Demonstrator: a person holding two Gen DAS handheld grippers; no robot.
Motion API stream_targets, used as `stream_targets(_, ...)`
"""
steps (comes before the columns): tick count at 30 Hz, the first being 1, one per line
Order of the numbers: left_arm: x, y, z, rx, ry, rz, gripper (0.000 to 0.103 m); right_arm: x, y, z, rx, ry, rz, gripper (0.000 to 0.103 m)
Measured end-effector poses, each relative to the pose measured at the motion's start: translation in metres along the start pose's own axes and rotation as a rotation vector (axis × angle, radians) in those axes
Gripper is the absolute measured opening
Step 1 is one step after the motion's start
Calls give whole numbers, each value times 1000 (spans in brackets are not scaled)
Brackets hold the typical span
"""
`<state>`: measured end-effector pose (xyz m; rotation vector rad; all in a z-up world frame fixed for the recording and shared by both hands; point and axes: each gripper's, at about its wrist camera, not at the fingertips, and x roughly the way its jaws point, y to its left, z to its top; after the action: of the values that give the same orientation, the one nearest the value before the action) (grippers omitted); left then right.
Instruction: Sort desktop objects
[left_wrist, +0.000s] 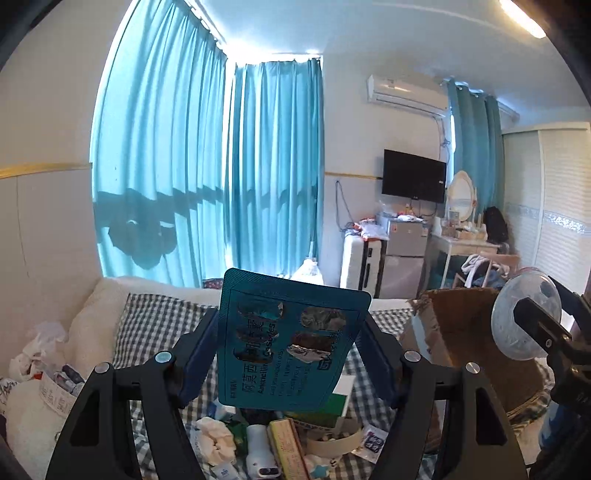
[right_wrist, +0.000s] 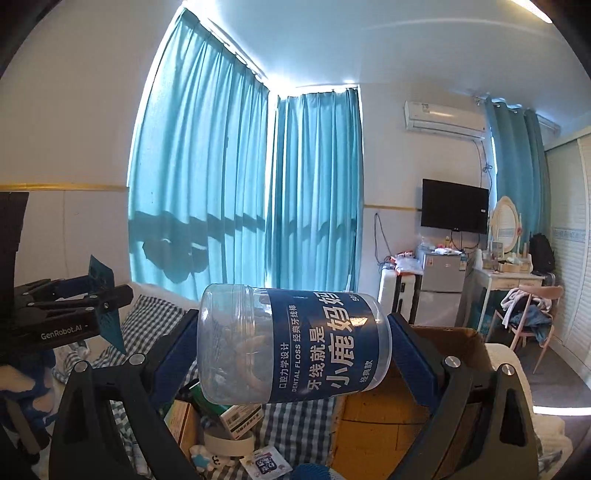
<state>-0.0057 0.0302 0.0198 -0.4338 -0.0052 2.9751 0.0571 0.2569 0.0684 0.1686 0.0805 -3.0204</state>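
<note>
My left gripper (left_wrist: 288, 343) is shut on a teal amoxicillin blister card (left_wrist: 284, 343), held upright above the checked cloth. The card's foil pockets are torn open. My right gripper (right_wrist: 295, 343) is shut on a clear dental-floss jar (right_wrist: 295, 343) with a blue label, gripped sideways across its ends. In the left wrist view that jar (left_wrist: 524, 317) shows end-on at the right. In the right wrist view the left gripper (right_wrist: 99, 302) with the blister card (right_wrist: 105, 310) stands at the left. Both are raised above a pile of small items (left_wrist: 280, 443).
A brown cardboard box (right_wrist: 436, 373) sits right of the pile on the blue-and-white checked cloth (left_wrist: 159, 325). The pile holds small cartons, a white tube, a scrunchie and a sachet (right_wrist: 267, 463). Beyond are teal curtains (left_wrist: 207, 166), a suitcase, a small fridge and a dressing table.
</note>
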Motion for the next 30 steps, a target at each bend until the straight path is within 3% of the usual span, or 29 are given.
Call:
stream_targets(8, -5, -40, 10, 29, 0, -107, 73, -29, -19, 9, 5, -65, -63, 95)
stream_targets(9, -5, -45, 10, 31, -2, -113, 73, -29, -22, 8, 8, -55, -60, 80)
stream_targets(10, -3, -51, 10, 37, 1, -123, 73, -24, -26, 6, 8, -39, -55, 52)
stream_targets(11, 0, -57, 10, 38, 8, -138, 73, -18, -30, 2, 3, -16, -61, 41)
stream_targets(12, 2, -62, 8, 34, 13, -153, 73, -7, -33, -4, -11, 19, -83, 36)
stream_targets(14, 9, -71, 7, 29, 36, -176, 73, 9, -42, -19, -19, 100, -84, 44)
stream_targets(16, 9, -77, 8, 36, 36, -186, 73, 14, -52, -33, 17, 159, -28, 75)
stream_targets(17, 8, -80, 11, 45, 29, -183, 73, 16, -55, -39, 35, 181, -9, 81)
stream_targets(20, 5, -78, 24, 55, 7, -182, 73, 21, -49, -54, 64, 233, 90, 83)
stream_targets(26, -15, -68, 68, 77, -63, -173, 73, 55, 10, -103, 2, 397, 257, 83)
stream_targets(30, -27, -71, 91, 114, -106, -183, 73, 83, 44, -148, -53, 479, 224, 83)
